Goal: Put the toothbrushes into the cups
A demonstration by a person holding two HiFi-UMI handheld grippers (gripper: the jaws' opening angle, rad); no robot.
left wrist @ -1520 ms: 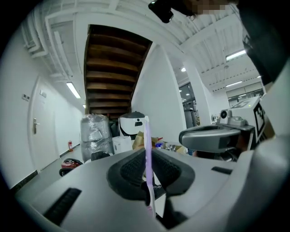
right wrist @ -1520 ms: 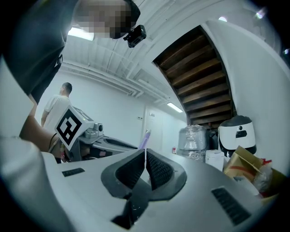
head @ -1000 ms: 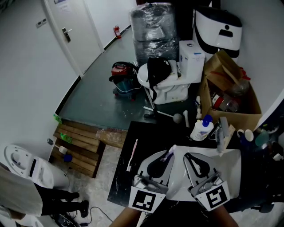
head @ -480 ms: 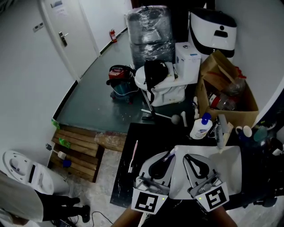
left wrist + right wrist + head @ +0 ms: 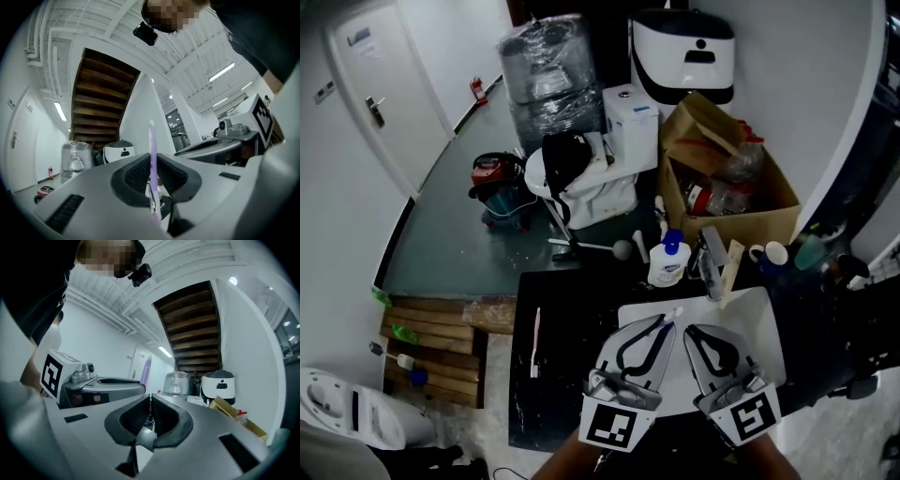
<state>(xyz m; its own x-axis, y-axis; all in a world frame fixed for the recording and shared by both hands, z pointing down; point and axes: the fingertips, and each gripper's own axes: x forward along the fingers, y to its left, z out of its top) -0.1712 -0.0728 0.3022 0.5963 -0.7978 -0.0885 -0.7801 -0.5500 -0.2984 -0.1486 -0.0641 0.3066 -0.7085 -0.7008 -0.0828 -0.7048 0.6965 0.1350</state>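
Note:
My left gripper (image 5: 659,325) is shut on a purple toothbrush (image 5: 153,154), whose pale tip (image 5: 671,313) sticks out past the jaws over the white sink (image 5: 759,314). Close beside it on the right, my right gripper (image 5: 694,331) is shut with nothing in it; in the right gripper view its jaws (image 5: 150,402) meet. A second, pink-and-white toothbrush (image 5: 534,342) lies on the black counter (image 5: 558,309) at the left. A white mug (image 5: 773,253) and a teal cup (image 5: 811,251) stand behind the sink at the right.
A white soap bottle with a blue cap (image 5: 668,263) and a tap (image 5: 710,262) stand at the sink's back edge. Beyond are a cardboard box of clutter (image 5: 727,192), a toilet (image 5: 581,173), a red bucket (image 5: 497,178) and wooden pallets (image 5: 431,342).
The head view has swung so the whole scene slid left and down; the mug and teal cup now show nearer the middle. Both grippers kept their places, the left still gripping the toothbrush.

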